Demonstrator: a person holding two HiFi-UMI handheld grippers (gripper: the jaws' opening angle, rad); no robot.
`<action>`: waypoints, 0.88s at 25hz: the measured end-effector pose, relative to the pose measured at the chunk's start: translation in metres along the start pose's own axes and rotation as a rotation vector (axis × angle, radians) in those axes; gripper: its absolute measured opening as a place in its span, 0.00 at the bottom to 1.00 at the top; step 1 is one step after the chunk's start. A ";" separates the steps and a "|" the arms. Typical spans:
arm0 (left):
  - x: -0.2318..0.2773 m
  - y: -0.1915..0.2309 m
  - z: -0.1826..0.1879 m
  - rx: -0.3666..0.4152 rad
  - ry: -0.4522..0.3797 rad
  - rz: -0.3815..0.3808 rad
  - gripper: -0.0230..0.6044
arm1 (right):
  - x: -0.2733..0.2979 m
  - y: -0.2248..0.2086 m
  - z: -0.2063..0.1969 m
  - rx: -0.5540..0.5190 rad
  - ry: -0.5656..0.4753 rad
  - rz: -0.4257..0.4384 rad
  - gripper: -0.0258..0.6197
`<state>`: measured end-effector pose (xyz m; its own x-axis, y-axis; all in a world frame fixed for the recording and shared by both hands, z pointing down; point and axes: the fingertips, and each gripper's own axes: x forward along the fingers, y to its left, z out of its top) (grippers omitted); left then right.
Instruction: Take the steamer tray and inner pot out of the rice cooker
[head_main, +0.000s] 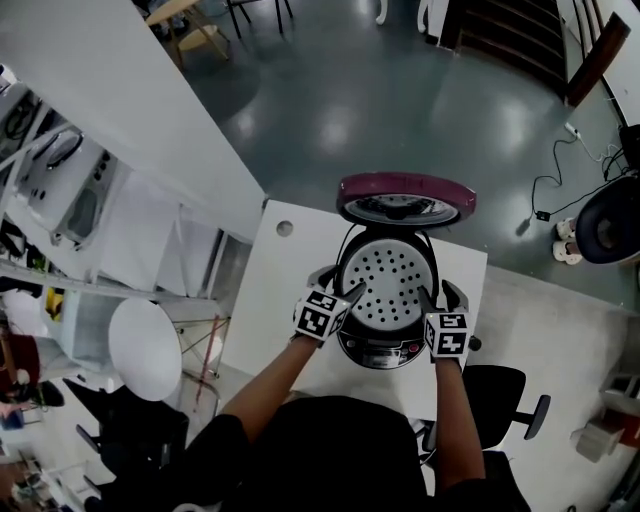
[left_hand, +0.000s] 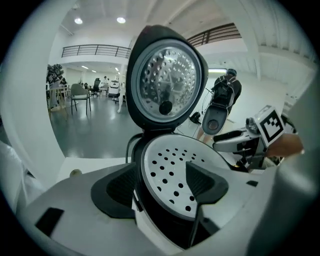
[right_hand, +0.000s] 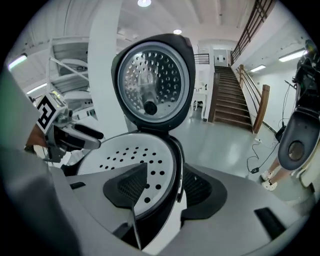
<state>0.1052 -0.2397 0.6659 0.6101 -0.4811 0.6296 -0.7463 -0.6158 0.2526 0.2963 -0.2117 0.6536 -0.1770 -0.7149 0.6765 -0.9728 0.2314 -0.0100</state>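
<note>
A rice cooker (head_main: 385, 352) stands on the white table with its lid (head_main: 405, 200) swung up at the back. The white perforated steamer tray (head_main: 392, 285) sits in its mouth and hides the inner pot beneath. My left gripper (head_main: 350, 297) is at the tray's left rim. In the left gripper view it (left_hand: 160, 182) is open, one pad outside the cooker wall and one over the tray (left_hand: 175, 165). My right gripper (head_main: 428, 303) straddles the right rim the same way. In the right gripper view it (right_hand: 165, 187) is open around the rim of the tray (right_hand: 130, 155).
The cooker sits near the front of a small white table (head_main: 290, 290) with floor on all sides. A black chair (head_main: 505, 390) stands at the front right. A round white stool top (head_main: 145, 348) is on the left. Cables (head_main: 555, 190) lie on the floor at the right.
</note>
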 end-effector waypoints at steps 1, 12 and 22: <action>0.002 0.001 -0.003 0.016 0.026 0.003 0.49 | 0.004 -0.001 -0.005 -0.021 0.029 -0.011 0.35; 0.022 -0.001 -0.014 0.260 0.175 0.074 0.50 | 0.028 -0.007 -0.027 -0.174 0.192 -0.069 0.35; 0.031 0.018 -0.023 0.437 0.294 0.209 0.49 | 0.038 -0.003 -0.027 -0.318 0.221 -0.096 0.35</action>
<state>0.1042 -0.2513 0.7067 0.3145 -0.4647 0.8277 -0.6252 -0.7575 -0.1877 0.2965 -0.2218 0.6998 -0.0179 -0.5921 0.8057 -0.8823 0.3884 0.2659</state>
